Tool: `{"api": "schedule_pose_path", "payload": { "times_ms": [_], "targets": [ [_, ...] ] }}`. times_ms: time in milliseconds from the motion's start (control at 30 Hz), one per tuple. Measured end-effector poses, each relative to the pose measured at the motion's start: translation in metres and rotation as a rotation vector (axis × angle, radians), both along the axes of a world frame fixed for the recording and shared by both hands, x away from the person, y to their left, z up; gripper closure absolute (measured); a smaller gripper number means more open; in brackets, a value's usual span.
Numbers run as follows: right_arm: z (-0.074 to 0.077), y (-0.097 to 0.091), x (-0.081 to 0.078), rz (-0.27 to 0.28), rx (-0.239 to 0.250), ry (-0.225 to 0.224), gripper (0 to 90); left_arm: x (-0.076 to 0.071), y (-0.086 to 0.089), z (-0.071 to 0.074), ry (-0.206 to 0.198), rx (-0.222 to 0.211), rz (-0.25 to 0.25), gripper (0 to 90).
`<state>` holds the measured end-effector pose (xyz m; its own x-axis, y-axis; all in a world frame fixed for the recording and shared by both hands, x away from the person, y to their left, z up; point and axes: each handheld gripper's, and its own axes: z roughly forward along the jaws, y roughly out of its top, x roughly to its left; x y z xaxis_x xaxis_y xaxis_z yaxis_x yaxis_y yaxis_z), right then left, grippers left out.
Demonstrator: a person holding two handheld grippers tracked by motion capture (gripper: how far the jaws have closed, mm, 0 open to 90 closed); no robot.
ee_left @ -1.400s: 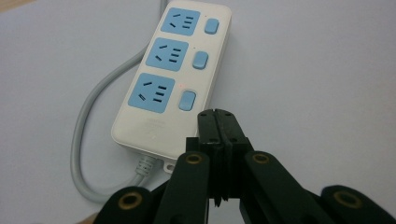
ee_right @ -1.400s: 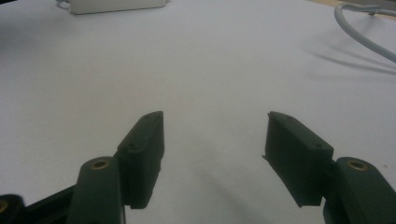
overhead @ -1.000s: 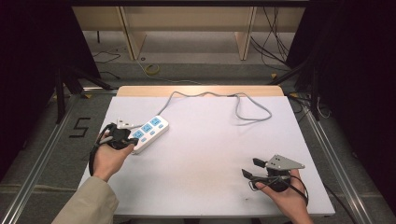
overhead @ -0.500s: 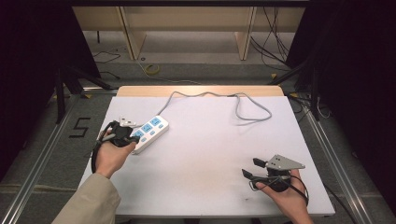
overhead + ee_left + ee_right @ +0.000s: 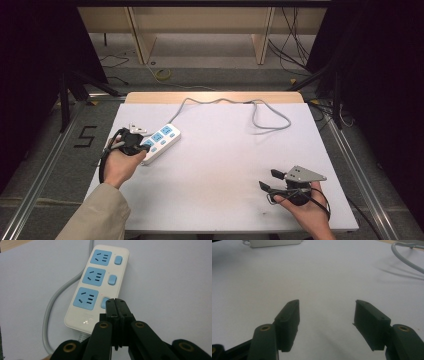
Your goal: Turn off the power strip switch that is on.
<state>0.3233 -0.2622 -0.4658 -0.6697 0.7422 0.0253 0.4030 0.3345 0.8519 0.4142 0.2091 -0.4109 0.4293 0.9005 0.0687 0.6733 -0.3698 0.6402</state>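
Observation:
A white power strip (image 5: 160, 139) (image 5: 98, 282) with three blue sockets and three blue switches lies at the left of the white table (image 5: 225, 165). My left gripper (image 5: 136, 142) (image 5: 116, 303) is shut with nothing between its jaws. Its tips sit over the nearest switch (image 5: 104, 303) of the strip; I cannot tell whether they touch it. My right gripper (image 5: 270, 180) (image 5: 327, 315) rests low at the table's front right, open, with bare table between its jaws. The strip's grey cable (image 5: 260, 112) (image 5: 407, 260) loops across the back of the table.
A wooden strip (image 5: 215, 97) runs along the table's far edge. Metal rails (image 5: 45, 165) flank the table on both sides. Beyond it are wooden furniture legs (image 5: 137, 32) and loose cables (image 5: 295, 35) on the floor.
My left hand has moved slightly toward the power strip, with the shut tips now over its near end. The right gripper has not moved.

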Motion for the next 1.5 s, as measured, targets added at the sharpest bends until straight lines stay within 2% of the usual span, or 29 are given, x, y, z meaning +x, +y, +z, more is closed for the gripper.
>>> {"api": "schedule_pose_path", "payload": {
  "times_ms": [1500],
  "targets": [
    [0.0,0.0,0.0,0.003,0.0,0.0,38.0,0.016,-0.002,-0.007,0.036,0.038,0.006,89.4]
  ]
}}
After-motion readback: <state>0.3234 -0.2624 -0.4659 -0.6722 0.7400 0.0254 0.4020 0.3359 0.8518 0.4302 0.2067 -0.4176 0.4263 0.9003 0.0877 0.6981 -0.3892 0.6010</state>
